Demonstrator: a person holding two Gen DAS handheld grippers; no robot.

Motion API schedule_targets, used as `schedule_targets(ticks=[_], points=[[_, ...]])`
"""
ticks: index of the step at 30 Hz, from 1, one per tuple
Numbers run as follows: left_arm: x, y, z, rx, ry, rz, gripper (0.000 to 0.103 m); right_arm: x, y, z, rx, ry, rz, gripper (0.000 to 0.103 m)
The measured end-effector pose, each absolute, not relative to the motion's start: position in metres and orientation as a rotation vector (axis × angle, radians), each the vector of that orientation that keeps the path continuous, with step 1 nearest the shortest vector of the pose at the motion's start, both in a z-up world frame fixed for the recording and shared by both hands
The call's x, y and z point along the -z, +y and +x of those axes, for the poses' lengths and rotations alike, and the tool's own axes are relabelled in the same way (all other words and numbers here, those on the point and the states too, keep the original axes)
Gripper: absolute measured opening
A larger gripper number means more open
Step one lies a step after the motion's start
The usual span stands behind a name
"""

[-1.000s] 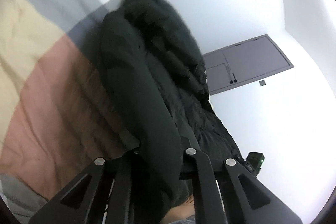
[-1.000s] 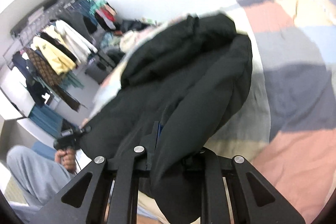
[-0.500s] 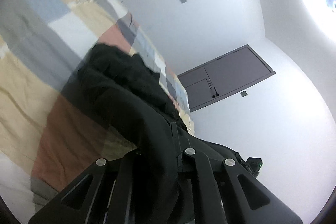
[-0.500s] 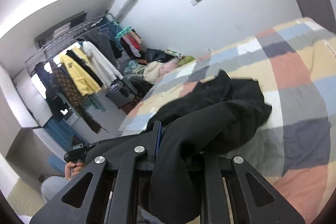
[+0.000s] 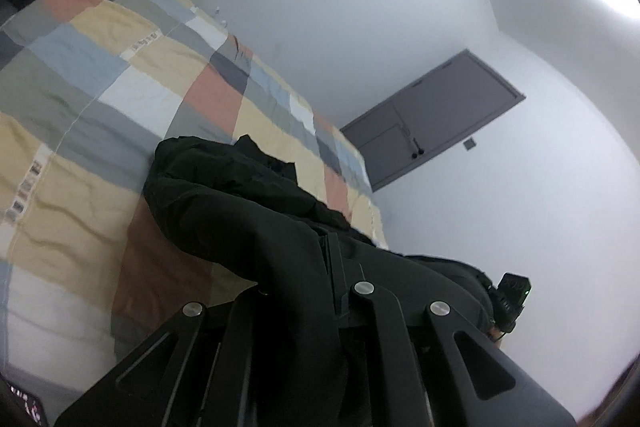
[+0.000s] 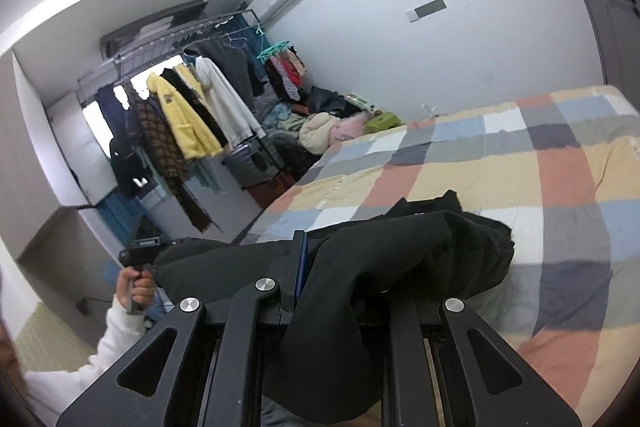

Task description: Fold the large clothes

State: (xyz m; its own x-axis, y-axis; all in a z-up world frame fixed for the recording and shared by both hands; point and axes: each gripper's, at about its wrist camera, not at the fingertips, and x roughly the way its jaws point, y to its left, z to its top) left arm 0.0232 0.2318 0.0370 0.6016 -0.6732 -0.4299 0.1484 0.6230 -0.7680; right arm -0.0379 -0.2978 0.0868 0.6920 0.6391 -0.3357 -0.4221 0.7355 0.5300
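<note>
Black coat clamped in both the left claw and the right claw, draping over each claw's fingers and stretching between them, its far end resting on the patchwork bed ahead.

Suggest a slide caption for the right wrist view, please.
Right gripper shut on a black coat lifted over the patchwork bedspread, clothes rack behind.
</note>
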Motion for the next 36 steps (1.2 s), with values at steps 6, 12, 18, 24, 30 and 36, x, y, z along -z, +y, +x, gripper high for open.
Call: schedule_targets(ticks=[6, 12, 18, 24, 30, 36], points=[[-0.031, 0.225, -0.004, 0.525, 0.838, -0.743, 0.006, -0.078, -0.3, -0.067, -0.589, 0.529, 0.489, 0.012], [-0.032, 0.218, 0.019, 0.494, 0.874, -0.738, 0.006, -0.071, -0.309, -0.037, -0.553, 0.556, 0.552, 0.012], [-0.028, 0.216, 0.071, 0.459, 0.913, -0.737, 0.006, -0.066, -0.319, 0.009, -0.534, 0.596, 0.58, 0.012], [-0.014, 0.218, 0.143, 0.419, 0.93, -0.799, 0.007, -0.046, -0.335, 0.093, -0.492, 0.659, 0.716, 0.012], [0.037, 0.22, 0.229, 0.32, 0.994, -0.93, 0.007, 0.014, -0.347, 0.197, -0.367, 0.787, 0.842, 0.012], [0.101, 0.207, 0.312, 0.131, 1.08, -0.965, 0.008, 0.091, -0.356, 0.268, -0.201, 0.907, 0.961, 0.012]])
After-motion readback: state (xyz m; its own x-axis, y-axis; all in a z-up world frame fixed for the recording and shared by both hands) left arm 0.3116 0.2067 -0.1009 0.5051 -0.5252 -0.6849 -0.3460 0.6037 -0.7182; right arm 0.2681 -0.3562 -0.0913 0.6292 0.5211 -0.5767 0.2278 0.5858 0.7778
